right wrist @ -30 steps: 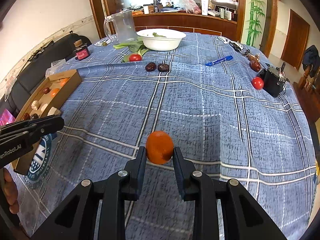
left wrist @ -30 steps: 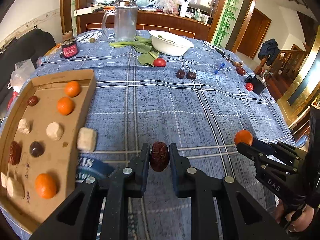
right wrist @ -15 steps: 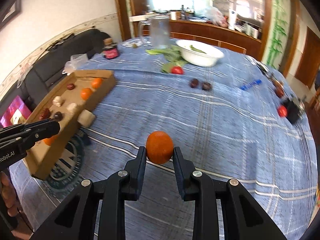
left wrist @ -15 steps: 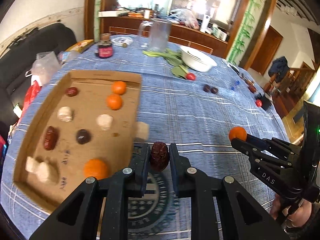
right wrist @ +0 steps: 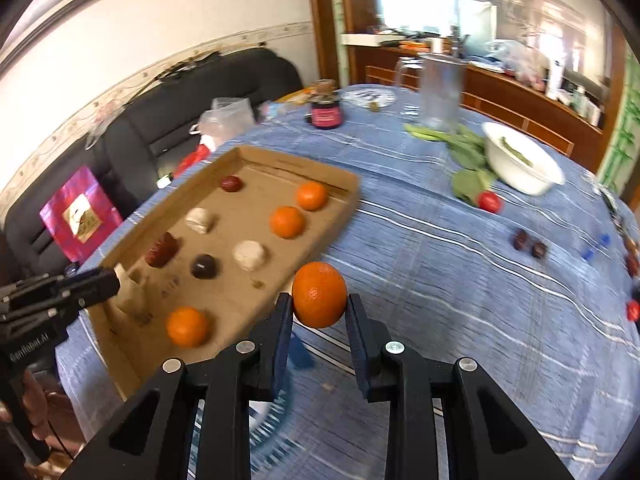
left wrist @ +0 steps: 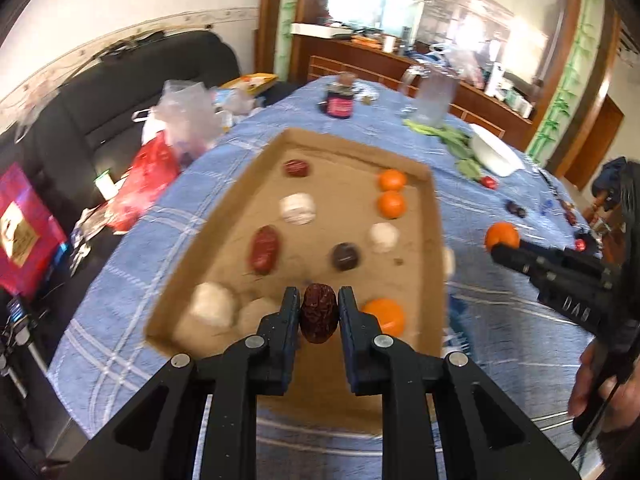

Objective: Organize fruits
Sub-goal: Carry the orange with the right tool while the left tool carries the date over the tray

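Two fruits in transit: left gripper (left wrist: 319,314) clamps a red date (left wrist: 319,312) above the cardboard tray (left wrist: 434,240)'s near end, right gripper (right wrist: 319,312) pinches an orange (right wrist: 319,294) just short of its edge; next, lower and release beside like fruit.

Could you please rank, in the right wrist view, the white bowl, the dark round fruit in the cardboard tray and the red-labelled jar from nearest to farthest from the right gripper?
From the right gripper:
1. Dark round fruit, in the cardboard tray, left.
2. White bowl, far right.
3. Red-labelled jar, at the table's far edge.
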